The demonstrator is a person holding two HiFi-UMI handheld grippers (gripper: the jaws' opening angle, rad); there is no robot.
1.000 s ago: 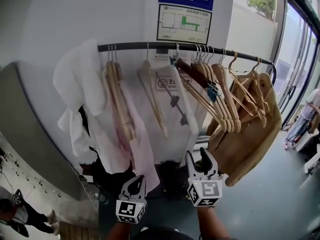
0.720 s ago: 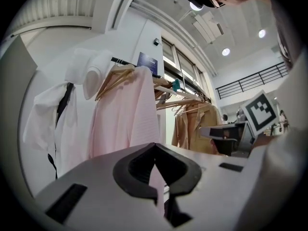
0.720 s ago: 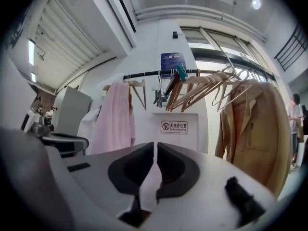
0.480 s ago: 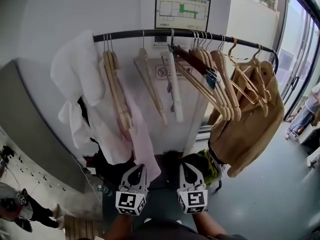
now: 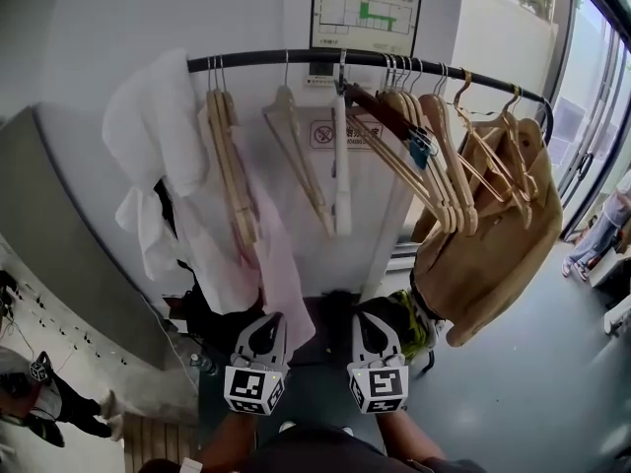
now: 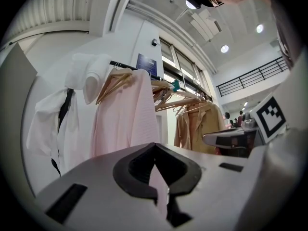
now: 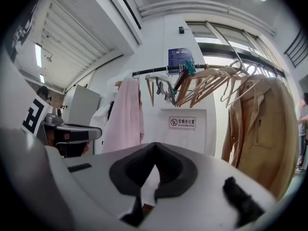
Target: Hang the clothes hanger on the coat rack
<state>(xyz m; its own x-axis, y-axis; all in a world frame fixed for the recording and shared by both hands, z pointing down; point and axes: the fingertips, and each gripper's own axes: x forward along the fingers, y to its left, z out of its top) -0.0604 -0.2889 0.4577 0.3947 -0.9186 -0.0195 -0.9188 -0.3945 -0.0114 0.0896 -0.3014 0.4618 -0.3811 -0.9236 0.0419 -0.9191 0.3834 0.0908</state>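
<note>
Progress is judged to be at or near its end. The white clothes hanger [image 5: 341,166] is seen suspended by its hook from the coat rack [image 5: 296,59], turned edge-on and hanging freely. It is placed between a single pale wooden hanger [image 5: 296,161] on its left and the crowded wooden hangers [image 5: 424,166] on its right. No gripper is in contact with it.

The left gripper [image 5: 268,323] and the right gripper [image 5: 373,321] are held low, well below the rail and side by side, near the hem of the pink garment [image 5: 278,284]. In each gripper view the jaws are seen brought fully together, tip against tip, and nothing is caught between them; only the clothes and the wall are seen past them.

No loose hanger is visible in any view. From this it is inferred that the hanging step is done and that little is left beyond drawing the hands away. Whether the hook is seated squarely on the rail cannot be told at this size.
</note>
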